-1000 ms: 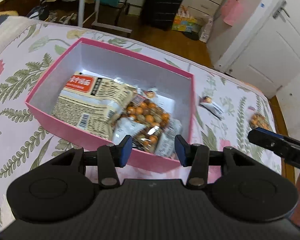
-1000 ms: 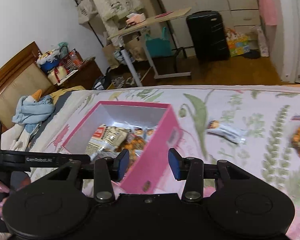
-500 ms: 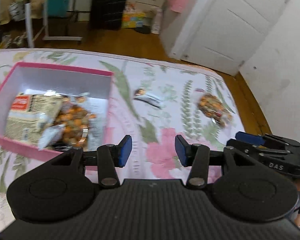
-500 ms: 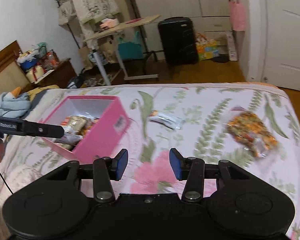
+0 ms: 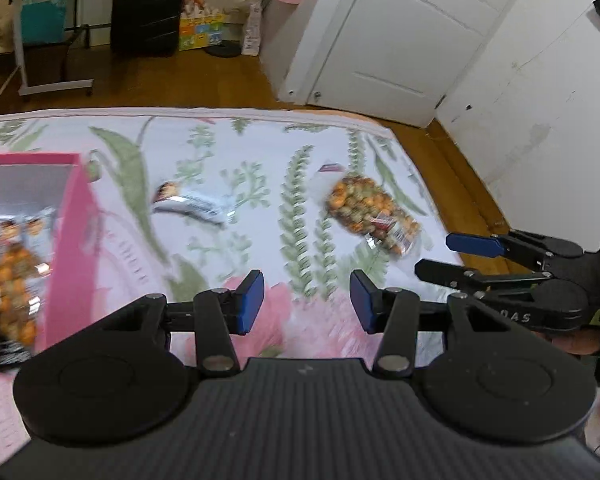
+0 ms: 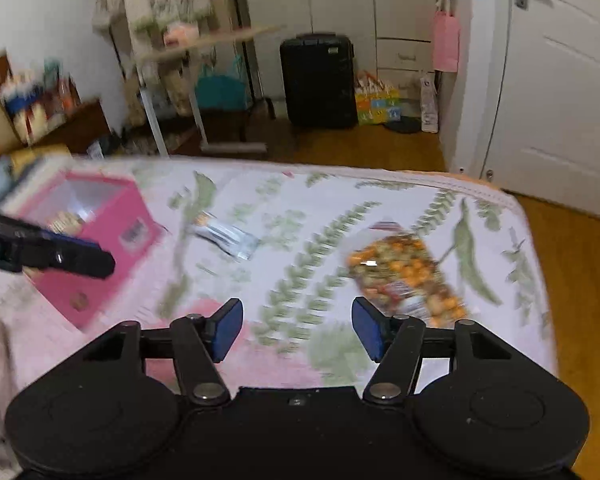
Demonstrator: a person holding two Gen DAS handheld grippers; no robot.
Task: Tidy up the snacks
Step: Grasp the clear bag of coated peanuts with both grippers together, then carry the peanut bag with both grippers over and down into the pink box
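A pink box (image 5: 74, 240) with snack packs inside sits on the floral bedspread at the left; it shows too in the right wrist view (image 6: 112, 236). A silver wrapped bar (image 5: 192, 206) (image 6: 226, 234) lies on the cover right of the box. Further right lies a clear bag of orange and green snacks (image 5: 370, 214) (image 6: 404, 276). My left gripper (image 5: 306, 300) is open and empty above the cover, short of the bar. My right gripper (image 6: 298, 330) hovers just short of the snack bag, its jaws opening with nothing between them.
The bed's far edge and right corner drop to a wooden floor (image 5: 204, 80). A black suitcase (image 6: 318, 80), a white door (image 6: 560, 92), a folding desk (image 6: 204, 40) and hanging clothes stand beyond. A hand holds the right gripper at the left view's right edge (image 5: 580, 344).
Both grippers swung right, away from the pink box toward the loose bar and snack bag. The right gripper's jaws have spread wider; the left's gap looks the same.
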